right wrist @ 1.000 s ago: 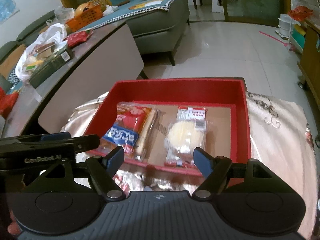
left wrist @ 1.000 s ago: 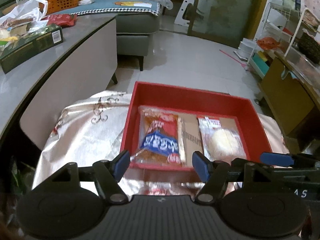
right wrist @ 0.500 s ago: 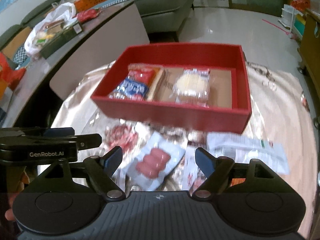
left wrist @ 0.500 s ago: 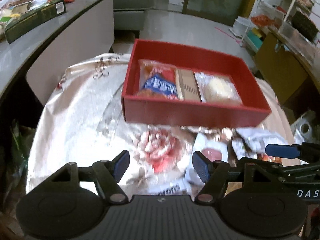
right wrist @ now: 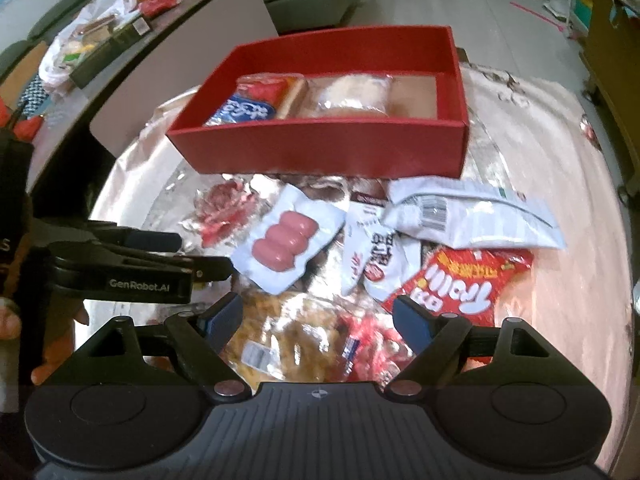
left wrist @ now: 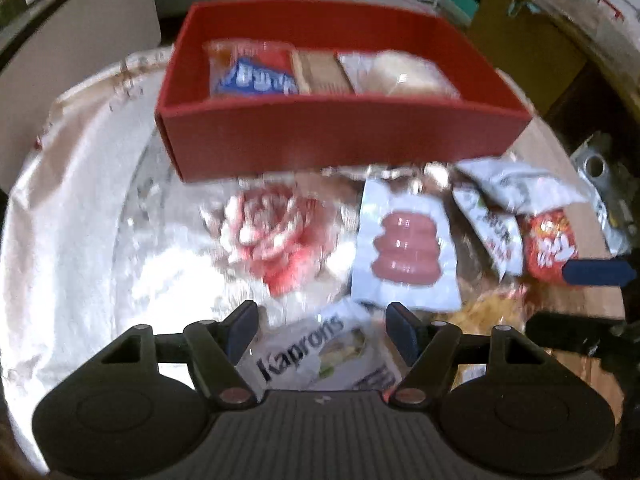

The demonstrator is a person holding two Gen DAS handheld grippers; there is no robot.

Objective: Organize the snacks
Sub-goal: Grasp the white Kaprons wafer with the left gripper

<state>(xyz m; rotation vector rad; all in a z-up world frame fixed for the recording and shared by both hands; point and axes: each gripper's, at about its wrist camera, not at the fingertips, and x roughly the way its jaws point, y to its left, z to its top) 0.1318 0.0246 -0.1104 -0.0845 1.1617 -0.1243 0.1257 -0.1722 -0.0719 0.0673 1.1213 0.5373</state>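
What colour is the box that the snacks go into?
The box is red outside and on its walls, with a plain brown floor. The right wrist view shows it best.

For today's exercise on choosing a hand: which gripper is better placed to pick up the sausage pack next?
Probably the left gripper: the sausage pack lies just ahead of its opening jaws. The right gripper, also opening, hovers over other wrappers.

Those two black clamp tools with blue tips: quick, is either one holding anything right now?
Left tool: opening, nothing gripped; white Kaprons packet lies below it.
Right tool: opening, nothing gripped; clear crinkly snack bag lies below it.
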